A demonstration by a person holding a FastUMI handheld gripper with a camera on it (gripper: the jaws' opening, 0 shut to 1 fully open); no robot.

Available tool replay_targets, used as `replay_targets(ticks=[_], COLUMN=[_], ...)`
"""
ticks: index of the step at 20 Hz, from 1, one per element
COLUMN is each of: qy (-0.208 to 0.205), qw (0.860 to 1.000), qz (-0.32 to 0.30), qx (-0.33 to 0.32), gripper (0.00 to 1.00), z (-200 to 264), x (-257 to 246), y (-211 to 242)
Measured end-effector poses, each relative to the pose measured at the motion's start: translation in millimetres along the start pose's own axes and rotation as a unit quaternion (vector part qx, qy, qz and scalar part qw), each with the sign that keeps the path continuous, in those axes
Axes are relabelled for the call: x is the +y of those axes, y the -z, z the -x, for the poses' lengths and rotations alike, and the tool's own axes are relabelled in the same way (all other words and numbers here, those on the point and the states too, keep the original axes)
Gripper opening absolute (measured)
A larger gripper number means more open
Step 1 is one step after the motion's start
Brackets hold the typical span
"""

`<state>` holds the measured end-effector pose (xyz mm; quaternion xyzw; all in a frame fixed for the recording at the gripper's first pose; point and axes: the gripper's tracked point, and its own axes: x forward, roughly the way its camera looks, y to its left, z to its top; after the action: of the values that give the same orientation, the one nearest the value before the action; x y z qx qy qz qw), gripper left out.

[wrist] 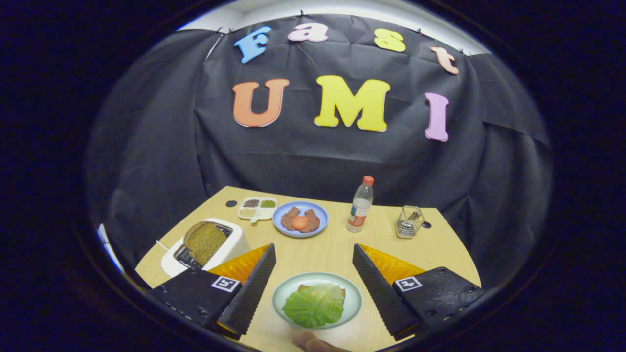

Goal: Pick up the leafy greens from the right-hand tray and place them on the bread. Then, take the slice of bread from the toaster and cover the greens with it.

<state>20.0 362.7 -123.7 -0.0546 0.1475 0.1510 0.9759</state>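
1. Gripper view: the tool [314, 264] hangs over the wooden bench [332, 247] with its fingers spread wide, holding nothing.
2. Between the fingers sits a pale green plate [353, 304]; the lettuce leaf [313, 305] already lies on the bread [304, 288] there.
3. Off to the left, a toasted slice of bread [204, 240] pokes up out of the white toaster [234, 243].
4. Further back: a blue plate of meat patties and a tomato slice [299, 219], a water bottle [360, 205], and a small wire basket [409, 221].
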Motion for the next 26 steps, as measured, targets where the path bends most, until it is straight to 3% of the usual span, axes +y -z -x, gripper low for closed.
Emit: replay_targets(ticks=[10, 18, 25, 26], qy=[-0.037, -0.049, 0.002, 0.011], qw=[0.998, 0.999, 0.999, 0.999], qz=[0.006, 0.008, 0.027, 0.025], qx=[-0.043, -0.013, 0.030, 0.037], gripper=[0.98, 0.98, 0.93, 0.89], z=[8.8, -16.1, -59.5, -66.3], x=[80.6, 180.7, 205.4, 203.6], y=[-43.8, -16.1, 29.3, 33.5])
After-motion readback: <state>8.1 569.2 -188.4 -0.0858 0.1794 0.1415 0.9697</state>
